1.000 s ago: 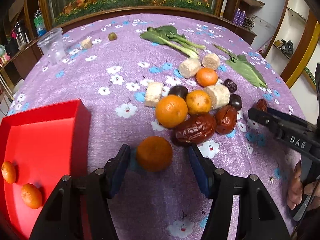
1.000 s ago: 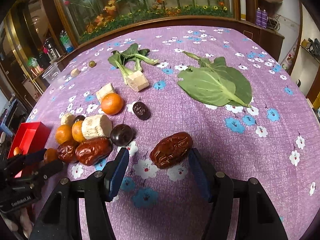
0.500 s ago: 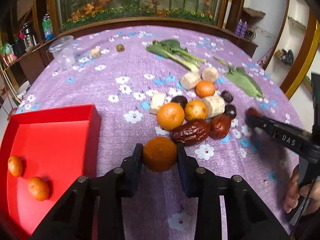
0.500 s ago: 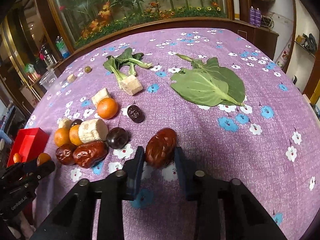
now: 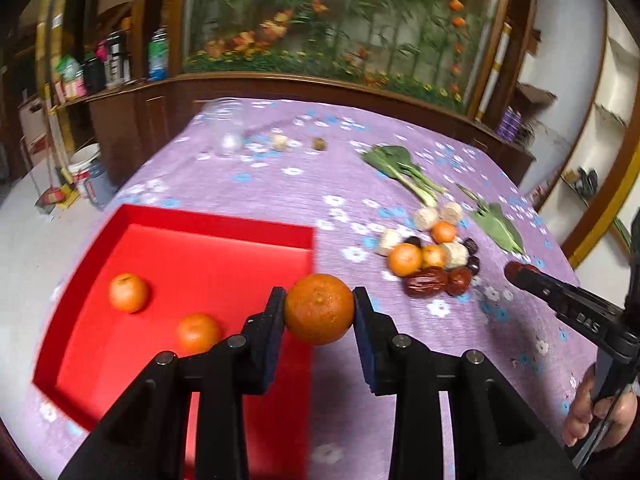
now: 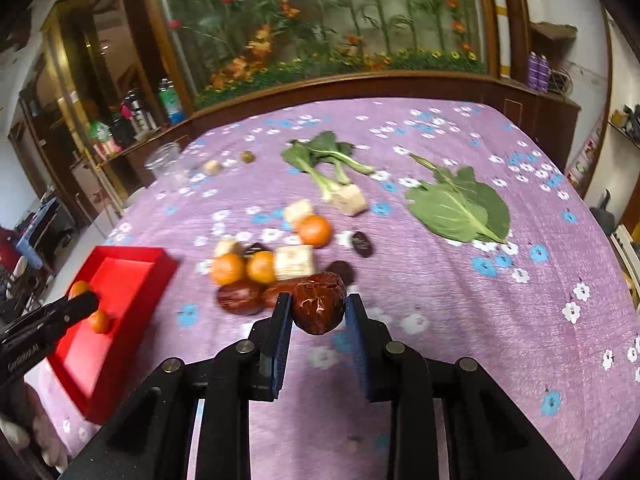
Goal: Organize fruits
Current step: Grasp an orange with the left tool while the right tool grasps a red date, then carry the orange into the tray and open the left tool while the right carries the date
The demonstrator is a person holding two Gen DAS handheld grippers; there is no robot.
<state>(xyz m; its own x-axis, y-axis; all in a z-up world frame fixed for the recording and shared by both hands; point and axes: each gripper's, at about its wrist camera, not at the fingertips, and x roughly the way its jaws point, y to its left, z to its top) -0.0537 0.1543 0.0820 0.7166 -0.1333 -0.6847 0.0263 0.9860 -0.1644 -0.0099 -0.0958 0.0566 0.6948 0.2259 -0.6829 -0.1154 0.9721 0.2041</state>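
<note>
My left gripper [image 5: 319,300] is shut on a round orange [image 5: 319,310], held in the air over the right edge of the red tray [image 5: 216,220]. Two small oranges [image 5: 128,292] lie inside the tray. My right gripper [image 6: 318,307] has a wrinkled red date [image 6: 318,300] between its pads. Its jaws are closing on the date, and the date hangs above the purple cloth. Behind it lies the fruit pile with oranges [image 6: 228,268] and more dates [image 6: 240,298]. In the right wrist view the tray [image 6: 120,276] sits at the left.
Bok choy [image 6: 320,160], a big green leaf [image 6: 460,208], pale cut chunks [image 6: 296,262] and dark plums [image 6: 362,244] lie on the flowered tablecloth [image 6: 480,320]. A clear plastic cup [image 6: 162,158] stands at the far left edge. A hand [image 5: 596,416] holds the right gripper's handle.
Both grippers went from open around their fruit to shut on it and rose. The left one has swung left with the orange, over the tray's edge. The date is off the cloth.
</note>
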